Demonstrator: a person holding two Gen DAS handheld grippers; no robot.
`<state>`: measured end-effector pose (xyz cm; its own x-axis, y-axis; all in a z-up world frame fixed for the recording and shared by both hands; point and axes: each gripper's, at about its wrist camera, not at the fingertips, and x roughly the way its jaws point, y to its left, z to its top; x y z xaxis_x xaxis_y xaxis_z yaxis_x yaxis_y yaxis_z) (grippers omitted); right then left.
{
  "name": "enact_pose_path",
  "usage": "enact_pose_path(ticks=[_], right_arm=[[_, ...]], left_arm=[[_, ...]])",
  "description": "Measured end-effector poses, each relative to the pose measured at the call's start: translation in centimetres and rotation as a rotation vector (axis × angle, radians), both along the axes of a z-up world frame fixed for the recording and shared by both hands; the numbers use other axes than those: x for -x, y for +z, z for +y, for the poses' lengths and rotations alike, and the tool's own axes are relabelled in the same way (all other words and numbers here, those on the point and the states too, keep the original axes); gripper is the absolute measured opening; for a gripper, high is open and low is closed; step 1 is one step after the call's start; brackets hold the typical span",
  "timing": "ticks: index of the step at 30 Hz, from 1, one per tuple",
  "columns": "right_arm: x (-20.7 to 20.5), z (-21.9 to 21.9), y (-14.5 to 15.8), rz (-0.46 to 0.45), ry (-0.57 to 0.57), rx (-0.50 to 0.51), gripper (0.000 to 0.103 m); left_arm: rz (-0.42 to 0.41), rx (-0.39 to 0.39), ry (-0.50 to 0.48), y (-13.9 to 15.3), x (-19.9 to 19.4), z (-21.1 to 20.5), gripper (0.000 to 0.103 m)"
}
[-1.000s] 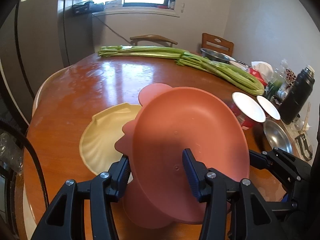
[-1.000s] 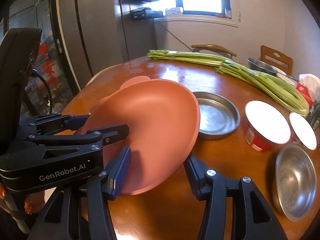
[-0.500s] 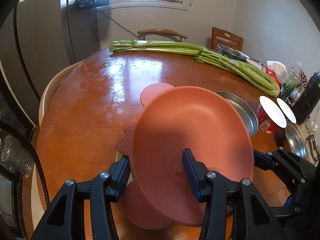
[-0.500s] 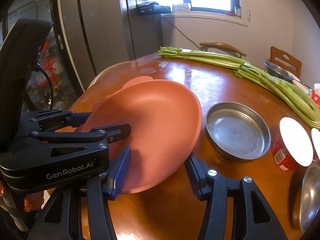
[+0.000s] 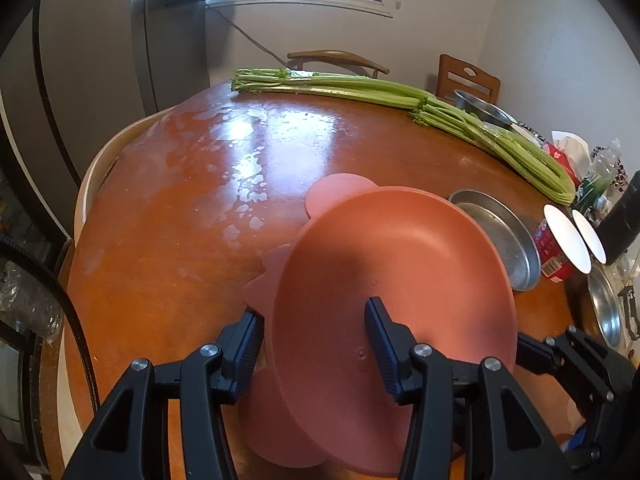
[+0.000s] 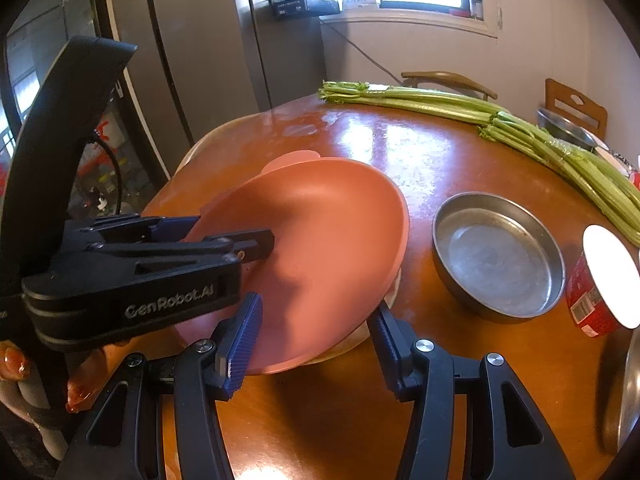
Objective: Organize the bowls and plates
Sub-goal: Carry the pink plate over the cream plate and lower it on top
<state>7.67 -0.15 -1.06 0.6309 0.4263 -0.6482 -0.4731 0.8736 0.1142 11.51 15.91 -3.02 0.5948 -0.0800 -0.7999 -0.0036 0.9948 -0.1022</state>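
A pink chicken-shaped plate (image 5: 392, 260) is held tilted above the wooden table (image 5: 180, 240) by both grippers. My left gripper (image 5: 314, 344) is shut on its near rim, one pad under the plate and one on its inner face. The right wrist view shows this left gripper (image 6: 240, 246) clamping the plate (image 6: 328, 232) from the left side. My right gripper (image 6: 312, 332) is shut on the plate's near-right rim; its fingers (image 5: 532, 354) show at the plate's right edge. A cream plate (image 6: 356, 338) peeks out beneath the pink one.
A round steel pan (image 6: 500, 256) sits just right of the pink plate. Two red cups with white lids (image 6: 600, 280) and a steel bowl (image 5: 604, 312) stand further right. Long celery stalks (image 5: 400, 92) lie across the far side. A person's fingers (image 6: 12, 360) hold the left gripper's handle.
Both grippers carried the pink plate sideways over the cream plate, which has dropped out of the left wrist view. The steel pan now lies close beside the pink plate.
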Motion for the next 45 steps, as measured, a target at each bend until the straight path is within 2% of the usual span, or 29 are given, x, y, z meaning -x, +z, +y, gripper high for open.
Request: enact_pose_path(ticks=[14, 20, 25, 32, 45], right_arm=[[-0.3, 0.9, -0.8, 0.03, 0.02, 0.011, 0.057], [-0.3, 1.4, -0.9, 0.006, 0.028, 0.052, 0.057], [0.1, 1.7, -0.9, -0.029, 0.03, 0.109, 0.058], [0.5, 1.2, -0.6, -0.038, 0.031, 0.134, 0.062], [1.2, 1.5, -0.3, -0.048, 0.072, 0.115, 0.062]], left_arm=[[0.032, 0.011, 0.021, -1.1, -1.7, 1.0, 0.051], [0.034, -0.009, 0.034, -1.4, -2.1, 0.8, 0.051], [0.03, -0.009, 0.044, -1.3, -2.1, 1.1, 0.051], [0.025, 0.006, 0.051, -1.0, -1.9, 1.4, 0.051], [0.014, 0.02, 0.05, -0.5, -1.1, 1.5, 0.051]])
